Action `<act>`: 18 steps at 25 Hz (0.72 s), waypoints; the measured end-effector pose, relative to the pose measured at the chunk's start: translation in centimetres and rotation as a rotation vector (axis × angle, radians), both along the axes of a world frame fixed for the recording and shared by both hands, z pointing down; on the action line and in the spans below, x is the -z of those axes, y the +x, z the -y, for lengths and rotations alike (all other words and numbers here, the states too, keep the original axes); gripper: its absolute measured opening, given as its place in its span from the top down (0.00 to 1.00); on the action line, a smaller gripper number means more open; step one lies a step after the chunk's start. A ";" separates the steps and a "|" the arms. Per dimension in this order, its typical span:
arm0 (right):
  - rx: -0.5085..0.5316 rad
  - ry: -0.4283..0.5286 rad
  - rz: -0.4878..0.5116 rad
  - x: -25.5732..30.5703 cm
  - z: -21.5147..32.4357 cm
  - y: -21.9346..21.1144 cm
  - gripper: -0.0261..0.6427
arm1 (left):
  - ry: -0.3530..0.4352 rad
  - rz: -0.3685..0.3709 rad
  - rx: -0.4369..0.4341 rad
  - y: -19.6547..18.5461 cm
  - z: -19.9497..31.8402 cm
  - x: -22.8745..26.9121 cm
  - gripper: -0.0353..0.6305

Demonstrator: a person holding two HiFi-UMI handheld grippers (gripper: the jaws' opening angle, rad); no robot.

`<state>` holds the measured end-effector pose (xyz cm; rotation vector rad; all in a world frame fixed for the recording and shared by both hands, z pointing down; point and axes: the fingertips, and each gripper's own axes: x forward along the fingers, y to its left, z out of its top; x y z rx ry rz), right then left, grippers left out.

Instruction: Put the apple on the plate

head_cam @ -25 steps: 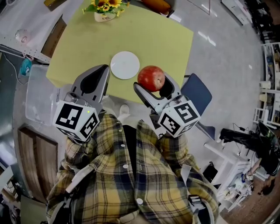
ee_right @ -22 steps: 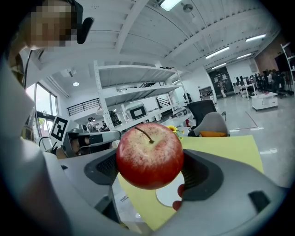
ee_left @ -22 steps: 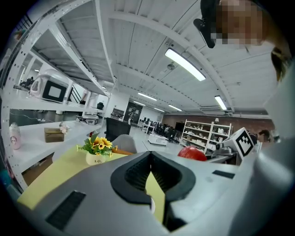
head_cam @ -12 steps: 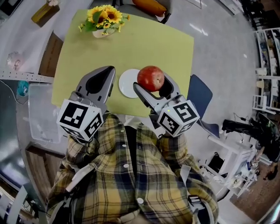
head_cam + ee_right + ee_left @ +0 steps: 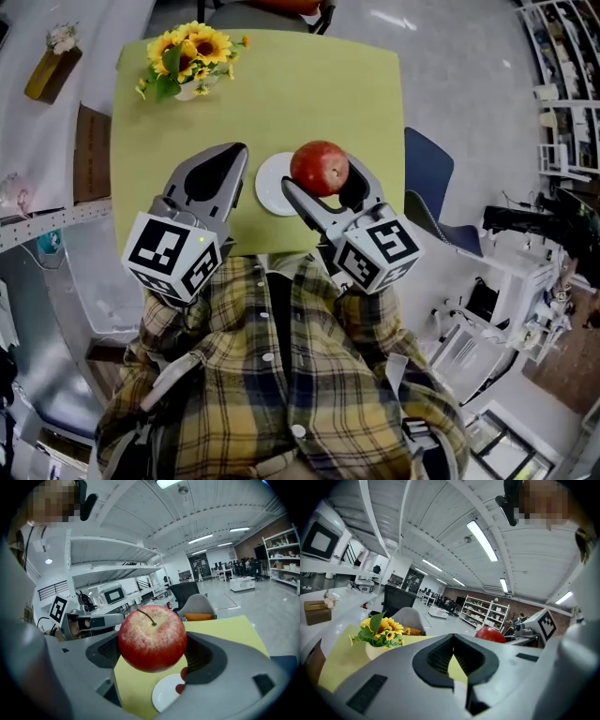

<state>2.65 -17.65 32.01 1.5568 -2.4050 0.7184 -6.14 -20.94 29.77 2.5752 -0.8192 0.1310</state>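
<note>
While clamped between the jaws of the right gripper (image 5: 325, 186), the apple (image 5: 320, 167) is up in the air, stem up, not on the plate (image 5: 272, 185). Head view: the apple overlaps the plate's 2 o'clock rim. The white plate is bare and lies flat at the 6 o'clock edge of the yellow-green table (image 5: 281, 94).

Right gripper view: the right gripper (image 5: 153, 654) has both jaws pressed on the sides of the red apple (image 5: 152, 638). The plate (image 5: 166, 693) shows below, at the apple's 5 o'clock, apart from it. A red reflection of the apple shows on the plate's rim.

Left gripper (image 5: 225, 164) is at the plate's 9 o'clock in the head view, just beside it, over the table. Left gripper view: the left gripper (image 5: 453, 660) has its jaws closed tip to tip with nothing between them; only table colour shows through the small gap in the pads. The apple (image 5: 490, 633) is visible there at 2 o'clock.

A pot of sunflowers (image 5: 183, 61) stands at the table's 10 o'clock corner, well apart from the plate. A blue chair (image 5: 427, 173) is off the table's 4 o'clock side.
</note>
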 end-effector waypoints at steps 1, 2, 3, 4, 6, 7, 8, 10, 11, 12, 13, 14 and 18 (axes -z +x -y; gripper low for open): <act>-0.007 -0.004 -0.001 -0.1 0.1 0.1 0.39 | -0.005 0.001 -0.008 0.1 0.1 -0.2 0.94; -0.010 -0.006 -0.003 -0.2 0.2 0.1 0.39 | -0.008 0.001 -0.013 0.2 0.3 -0.4 0.94; -0.012 -0.009 -0.007 -0.4 0.3 0.2 0.39 | -0.012 0.001 -0.016 0.4 0.4 -0.5 0.94; -0.014 -0.012 -0.014 -0.5 0.3 0.4 0.39 | -0.016 0.001 -0.018 0.6 0.4 -0.7 0.94; -0.017 -0.016 -0.032 -0.5 0.2 0.8 0.39 | -0.023 0.000 -0.023 1.0 0.2 -0.9 0.94; -0.016 -0.016 -0.043 -0.5 0.0 1.0 0.39 | -0.025 0.000 -0.024 1.3 0.0 -0.9 0.94; -0.014 -0.014 -0.054 -0.5 -0.1 1.3 0.39 | -0.026 0.000 -0.022 1.5 -0.1 -0.9 0.94; 0.000 -0.011 -0.067 -0.5 -0.1 1.7 0.39 | -0.023 0.001 -0.008 1.7 -0.2 -0.8 0.94; 0.011 -0.010 -0.065 -0.4 0.1 1.9 0.39 | -0.019 0.003 0.004 1.9 -0.1 -0.6 0.94; 0.023 -0.009 -0.059 -0.4 0.1 2.0 0.39 | -0.016 0.004 0.016 2.0 -0.1 -0.5 0.94; 0.033 -0.009 -0.053 -0.3 0.0 2.2 0.39 | -0.014 0.005 0.025 2.2 -0.2 -0.4 0.94; 0.040 -0.007 -0.049 -0.2 -0.1 2.3 0.39 | -0.012 0.006 0.030 2.4 -0.4 -0.3 0.94; 0.068 0.014 -0.049 0.6 -0.6 2.7 0.39 | 0.005 0.010 0.053 3.0 -1.1 0.5 0.94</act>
